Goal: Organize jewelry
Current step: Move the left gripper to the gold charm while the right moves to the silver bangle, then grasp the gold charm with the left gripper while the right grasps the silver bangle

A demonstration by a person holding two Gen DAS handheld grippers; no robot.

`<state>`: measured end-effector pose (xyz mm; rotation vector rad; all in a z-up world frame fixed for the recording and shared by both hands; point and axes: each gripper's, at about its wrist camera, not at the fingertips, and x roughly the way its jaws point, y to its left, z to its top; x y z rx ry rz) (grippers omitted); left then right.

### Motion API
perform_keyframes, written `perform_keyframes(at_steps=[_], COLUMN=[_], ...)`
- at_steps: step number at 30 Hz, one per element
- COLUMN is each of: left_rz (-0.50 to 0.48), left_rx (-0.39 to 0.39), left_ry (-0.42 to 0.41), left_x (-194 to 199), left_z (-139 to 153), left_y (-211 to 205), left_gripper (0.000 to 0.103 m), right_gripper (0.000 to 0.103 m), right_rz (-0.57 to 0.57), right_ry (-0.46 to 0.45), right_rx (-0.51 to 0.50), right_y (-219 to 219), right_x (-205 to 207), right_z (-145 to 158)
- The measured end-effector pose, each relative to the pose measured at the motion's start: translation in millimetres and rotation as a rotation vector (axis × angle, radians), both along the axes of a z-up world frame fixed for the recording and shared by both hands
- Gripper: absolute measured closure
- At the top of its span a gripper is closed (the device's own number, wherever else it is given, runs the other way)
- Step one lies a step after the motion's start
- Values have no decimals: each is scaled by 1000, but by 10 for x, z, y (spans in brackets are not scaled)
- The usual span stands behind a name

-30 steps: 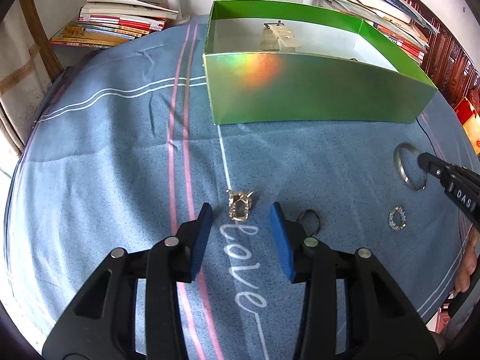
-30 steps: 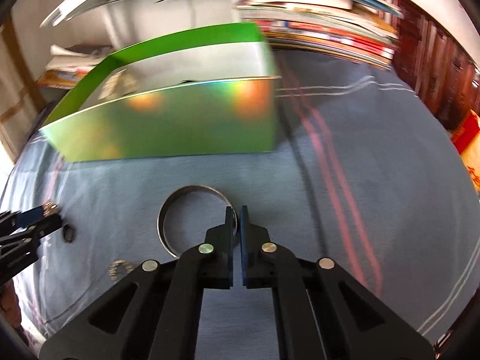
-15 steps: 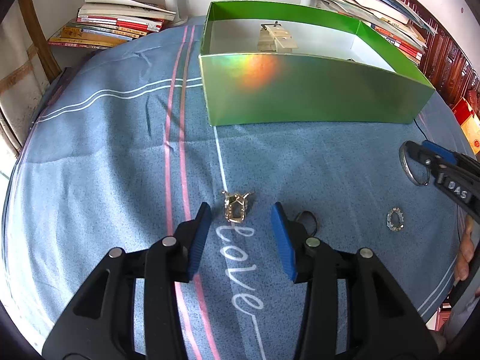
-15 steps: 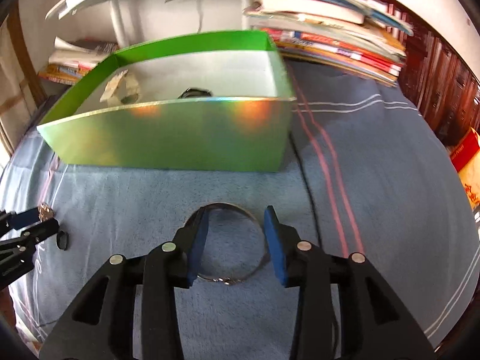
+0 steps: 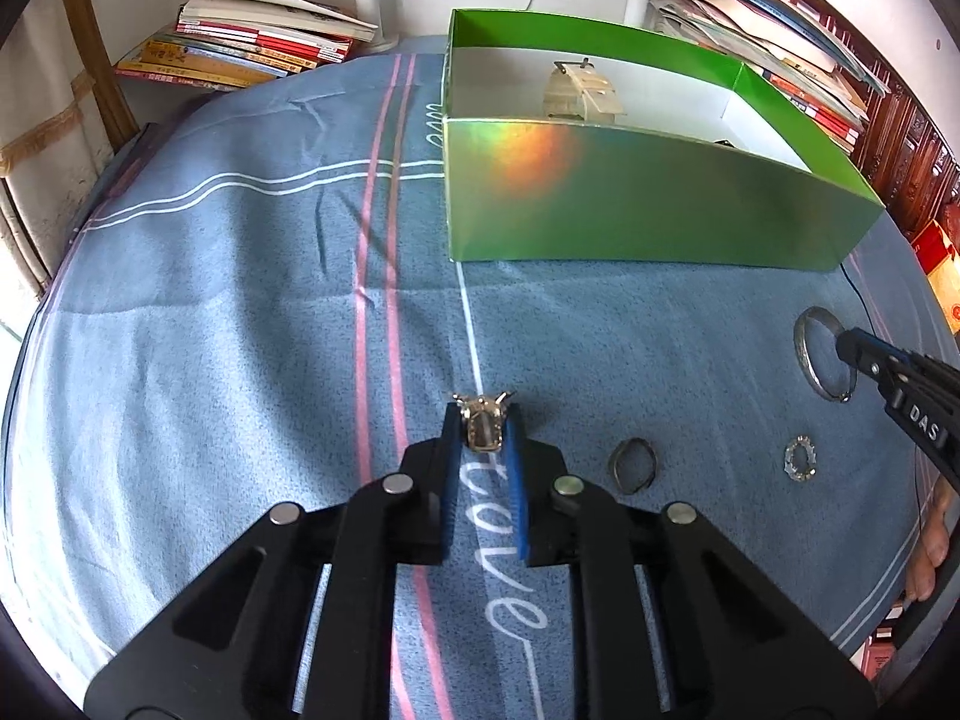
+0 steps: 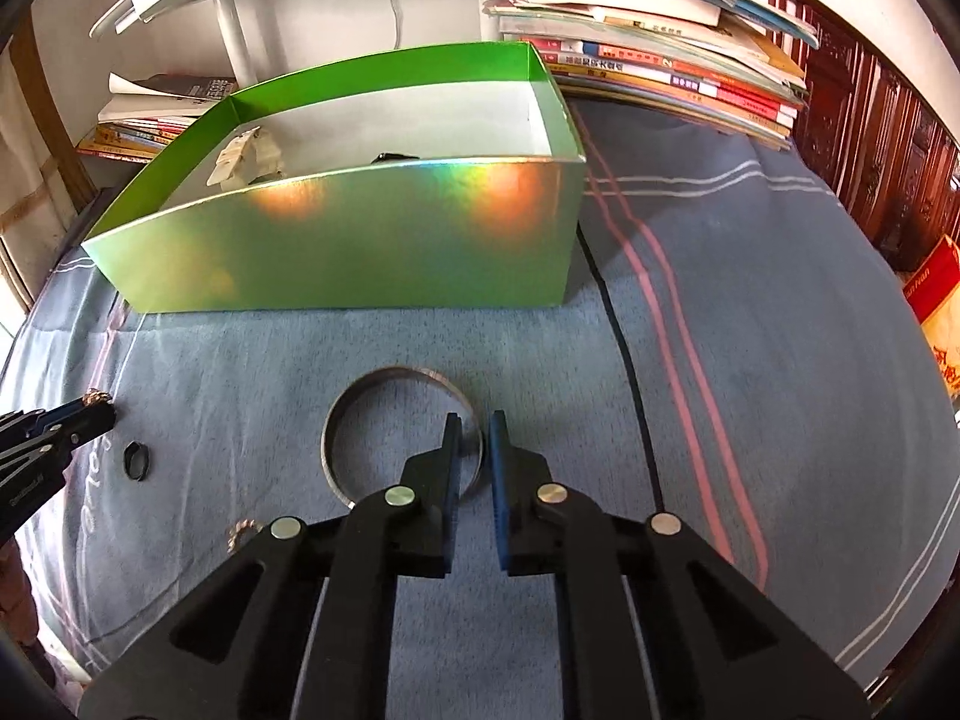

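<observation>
While tongs [image 5: 483, 420] close — cloth [image 5: 240, 312] reads "love".

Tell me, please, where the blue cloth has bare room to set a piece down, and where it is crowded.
Free: the wide stretch of cloth left of the green box, and the strip between box front and grippers. Crowded: right of the left gripper, closing on the gold ring, lie a dark ring, a sparkly ring and the bangle that the closing right gripper straddles.

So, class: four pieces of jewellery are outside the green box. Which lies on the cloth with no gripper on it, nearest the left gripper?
The small dark oval ring, just right of the left gripper.
</observation>
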<state>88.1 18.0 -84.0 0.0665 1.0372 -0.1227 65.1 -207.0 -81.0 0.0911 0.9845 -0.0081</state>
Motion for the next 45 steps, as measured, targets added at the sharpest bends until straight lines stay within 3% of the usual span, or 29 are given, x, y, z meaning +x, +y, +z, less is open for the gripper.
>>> perform_keyframes(at_steps=[6,10,24,30,45], left_rz=[3,7,31,39,22], left_rx=[7,15,66,70,60], left_ry=[-3,-7,-55,-59,-59], left_x=[7,8,-35,-36,-44], left_z=[4,2,-7,-6,-11], left_y=[-6,-30,-129,-96,-112], left_gripper=[89,89,83,74,78], right_gripper=[91,74,74,74,74], right_rz=[75,36,76,71,75], right_ry=[5,-28,-13,-17,-23], right_rx=[71,37,-40,-52,-61], right_y=[110,64,221,255,299], right_x=[-132,-70,153,158,167], right_z=[101,131,-12,-5,-1])
